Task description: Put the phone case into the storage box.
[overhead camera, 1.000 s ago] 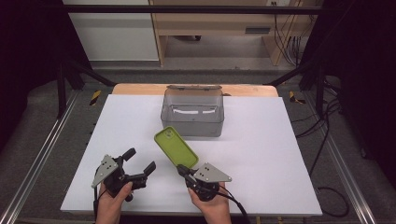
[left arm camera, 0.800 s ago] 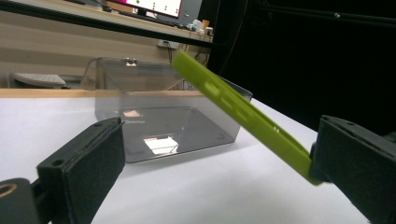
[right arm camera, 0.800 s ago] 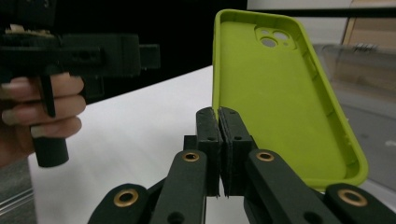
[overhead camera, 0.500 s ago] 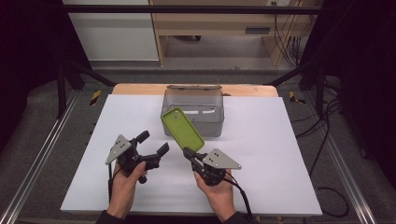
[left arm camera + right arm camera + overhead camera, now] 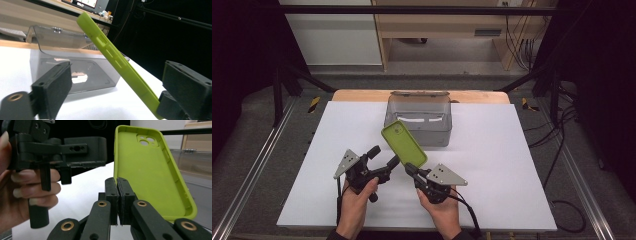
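A lime-green phone case (image 5: 404, 144) stands tilted above the white table, in front of a clear grey box (image 5: 419, 120) with its lid up. My right gripper (image 5: 410, 168) is shut on the case's lower edge; in the right gripper view the jaws (image 5: 117, 185) pinch the rim of the case (image 5: 150, 170). My left gripper (image 5: 384, 156) is open just left of the case. In the left gripper view the case (image 5: 110, 53) runs edge-on between the pads (image 5: 53, 85) without touching them. These jaws have just been closing.
The white table (image 5: 512, 165) has bare room to the right and left of both hands. A wooden strip (image 5: 472, 96) lines its far edge. Metal rails (image 5: 257, 165) run along both sides, and cables (image 5: 557, 150) lie on the floor at the right.
Both hands moved away from the front edge toward the box. The case rose with the right gripper. The left gripper came right, bringing its jaws around the case.
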The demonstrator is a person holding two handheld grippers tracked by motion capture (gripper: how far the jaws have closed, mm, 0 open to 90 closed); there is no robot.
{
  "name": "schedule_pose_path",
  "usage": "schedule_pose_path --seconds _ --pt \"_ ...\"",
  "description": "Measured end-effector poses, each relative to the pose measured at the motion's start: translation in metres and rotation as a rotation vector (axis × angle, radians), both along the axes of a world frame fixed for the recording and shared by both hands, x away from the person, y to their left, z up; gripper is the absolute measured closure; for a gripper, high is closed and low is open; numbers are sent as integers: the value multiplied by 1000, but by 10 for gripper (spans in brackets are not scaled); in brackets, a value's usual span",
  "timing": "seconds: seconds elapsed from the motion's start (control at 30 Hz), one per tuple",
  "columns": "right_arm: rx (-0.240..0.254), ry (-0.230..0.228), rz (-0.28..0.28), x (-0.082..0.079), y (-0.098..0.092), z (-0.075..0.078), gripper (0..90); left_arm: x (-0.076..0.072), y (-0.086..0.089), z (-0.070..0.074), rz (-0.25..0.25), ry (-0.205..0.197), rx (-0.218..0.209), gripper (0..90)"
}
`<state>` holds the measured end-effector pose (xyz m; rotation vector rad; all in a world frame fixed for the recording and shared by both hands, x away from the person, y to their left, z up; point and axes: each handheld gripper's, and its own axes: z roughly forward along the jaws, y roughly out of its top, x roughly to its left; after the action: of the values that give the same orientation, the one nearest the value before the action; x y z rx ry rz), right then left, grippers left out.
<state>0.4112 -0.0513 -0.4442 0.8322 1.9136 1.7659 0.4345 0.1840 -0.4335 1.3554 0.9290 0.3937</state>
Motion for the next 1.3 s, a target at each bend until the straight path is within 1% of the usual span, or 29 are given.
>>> schedule_pose_path --seconds 0.07,0.1,0.17,0.27,0.33,0.37,0.4,0.43,0.57,0.63,0.77,0.8,0.83,0.9,0.97,1.13,1.3 --pt "1 1 1 0 1 0 878 -2 -3 -3 -11 22 12 121" --pt "-1 0 4 -1 2 -1 878 -3 -5 -5 -27 26 7 159" --pt "-2 -2 5 -1 3 -1 878 -3 -5 -5 -26 28 3 175" --pt "-4 -4 9 -3 3 -2 878 -4 -3 -5 -26 41 -45 240" --pt "-5 -6 13 -4 4 -2 878 -5 -2 -6 -33 57 -79 278" --pt "-5 -5 14 -5 5 -3 878 -5 -1 -8 -39 72 -115 311" --pt "-5 -5 14 -5 5 -3 878 -5 -1 -8 -39 72 -115 328" --pt "-6 -5 16 -5 5 -3 878 -5 0 -9 -44 78 -132 328" --pt "-13 -8 27 -7 9 -4 878 -5 3 -9 -44 77 -142 417" --pt "-14 -6 30 -7 10 -5 878 -5 6 -10 -41 79 -165 445" --pt "-12 -5 34 -8 12 -6 878 -5 6 -12 -40 84 -169 499" --pt "-12 -5 34 -8 12 -6 878 -5 6 -12 -45 89 -176 499" --pt "-12 -6 34 -8 12 -6 878 -5 5 -13 -51 93 -173 505" --pt "-13 -8 36 -9 13 -6 878 -5 4 -14 -54 96 -185 534" --pt "-10 -5 41 -9 14 -6 878 -6 4 -14 -56 97 -185 550" --pt "-7 -7 45 -11 16 -6 878 -7 4 -14 -49 97 -190 574" --pt "-8 -6 49 -11 17 -7 878 -7 5 -15 -46 109 -215 601"
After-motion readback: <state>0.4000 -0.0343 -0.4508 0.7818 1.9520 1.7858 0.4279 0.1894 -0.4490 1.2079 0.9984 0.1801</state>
